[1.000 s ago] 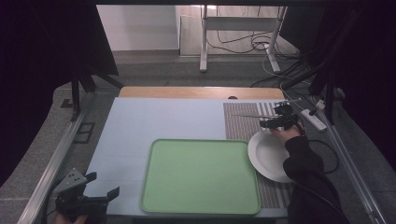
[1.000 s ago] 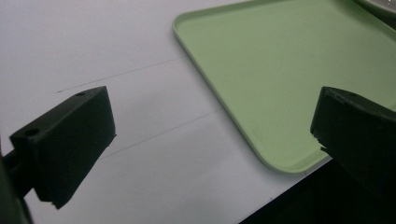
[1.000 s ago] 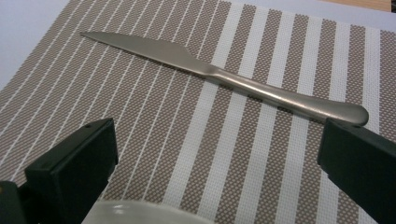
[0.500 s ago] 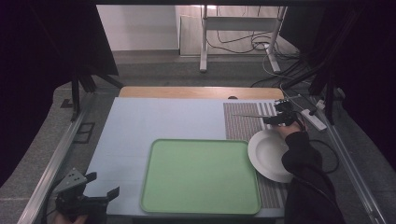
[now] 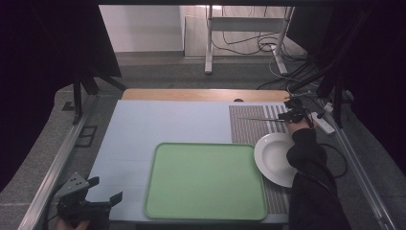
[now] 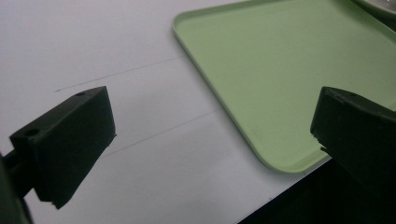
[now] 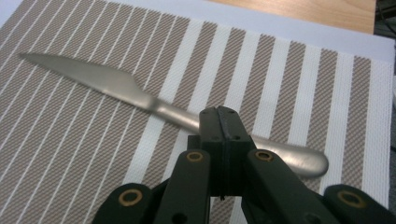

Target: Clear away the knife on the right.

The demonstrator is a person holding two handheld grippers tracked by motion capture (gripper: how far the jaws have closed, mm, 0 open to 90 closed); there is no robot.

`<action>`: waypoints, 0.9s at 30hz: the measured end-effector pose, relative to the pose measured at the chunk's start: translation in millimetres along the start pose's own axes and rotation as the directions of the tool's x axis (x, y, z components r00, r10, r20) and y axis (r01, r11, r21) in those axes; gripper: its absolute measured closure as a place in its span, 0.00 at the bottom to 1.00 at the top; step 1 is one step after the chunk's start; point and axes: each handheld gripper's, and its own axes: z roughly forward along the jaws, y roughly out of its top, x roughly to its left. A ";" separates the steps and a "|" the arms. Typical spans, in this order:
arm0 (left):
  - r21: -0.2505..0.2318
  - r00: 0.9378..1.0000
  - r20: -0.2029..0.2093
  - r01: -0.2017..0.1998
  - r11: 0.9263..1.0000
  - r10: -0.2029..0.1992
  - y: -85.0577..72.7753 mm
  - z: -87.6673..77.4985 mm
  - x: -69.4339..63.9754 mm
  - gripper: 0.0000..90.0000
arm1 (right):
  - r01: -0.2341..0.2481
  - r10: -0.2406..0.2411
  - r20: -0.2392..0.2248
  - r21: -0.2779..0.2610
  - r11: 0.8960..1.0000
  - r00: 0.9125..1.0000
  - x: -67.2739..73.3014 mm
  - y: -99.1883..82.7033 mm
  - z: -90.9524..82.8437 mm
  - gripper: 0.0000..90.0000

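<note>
Grab looks done: right hand-held gripper, jaws just closed, pinching the handle of the dull silver table knife over the striped brown-and-white placemat. Still left, probably: carrying it to the pale green plastic tray or white round plate. Left hand-held gripper spread, idle.

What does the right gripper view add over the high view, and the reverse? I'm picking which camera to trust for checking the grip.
Right gripper view: the right hand-held gripper has its black jaws pressed together on the handle of the matte silver metal table knife, which lies across the brown-and-white striped woven placemat.

High view: the pale green rectangular plastic tray, the white round ceramic plate and the left hand-held gripper, open at the table's near corner.

Both: knife, placemat and right hand-held gripper, though small in the high view.
</note>
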 end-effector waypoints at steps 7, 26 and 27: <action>0.000 1.000 0.001 0.000 1.000 0.000 -0.1 0.0 0.1 0.00 | -0.006 0.006 0.052 0.014 1.000 0.999 -4.4 4.3 12.0 1.00; 0.009 1.000 -0.004 -0.013 1.000 0.013 0.3 0.6 -1.9 0.00 | -0.041 0.049 -0.045 0.167 0.985 0.998 -12.9 -9.7 0.6 1.00; 0.010 1.000 -0.004 -0.018 1.000 0.018 0.4 0.6 -2.0 0.00 | -0.037 0.049 -0.062 0.179 0.983 0.997 -12.7 -12.0 -1.6 1.00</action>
